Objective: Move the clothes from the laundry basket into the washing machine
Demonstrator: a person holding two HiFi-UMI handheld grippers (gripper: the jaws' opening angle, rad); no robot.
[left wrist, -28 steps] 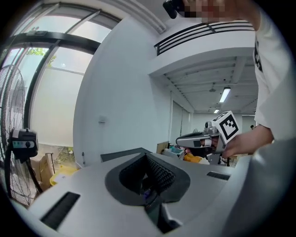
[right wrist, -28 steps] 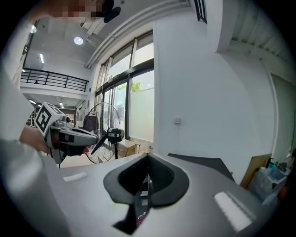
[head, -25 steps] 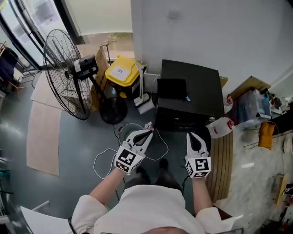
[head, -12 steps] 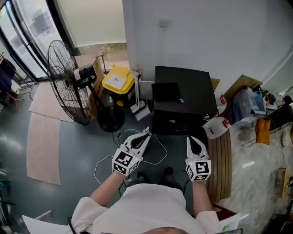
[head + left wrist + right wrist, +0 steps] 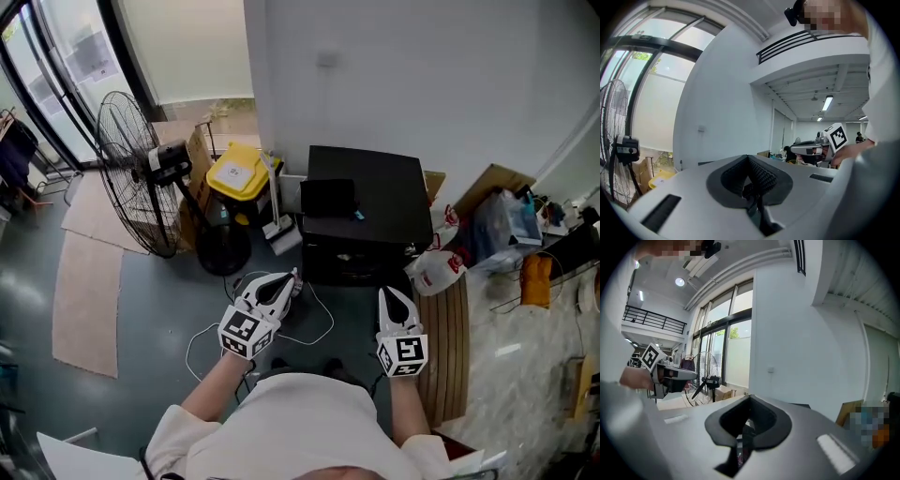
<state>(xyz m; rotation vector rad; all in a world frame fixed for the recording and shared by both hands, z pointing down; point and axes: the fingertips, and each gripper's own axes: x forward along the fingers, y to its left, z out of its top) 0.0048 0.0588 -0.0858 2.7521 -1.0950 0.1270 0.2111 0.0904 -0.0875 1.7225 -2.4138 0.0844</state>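
While the left hand-held gripper point(image 5: 290, 279) and the right hand-held gripper point(image 5: 392, 294) are clenched and empty, the black box-shaped cabinet point(image 5: 375, 192) ahead stands at the white wall point(image 5: 422, 84), a darker panel point(image 5: 327, 198) on top

A workshop-like hall: bare grey floor point(image 5: 159, 309), a big standing fan point(image 5: 131, 173) and yellow bin point(image 5: 238, 173) left of the black cabinet point(image 5: 367, 202), loose cables point(image 5: 314, 328) before it.
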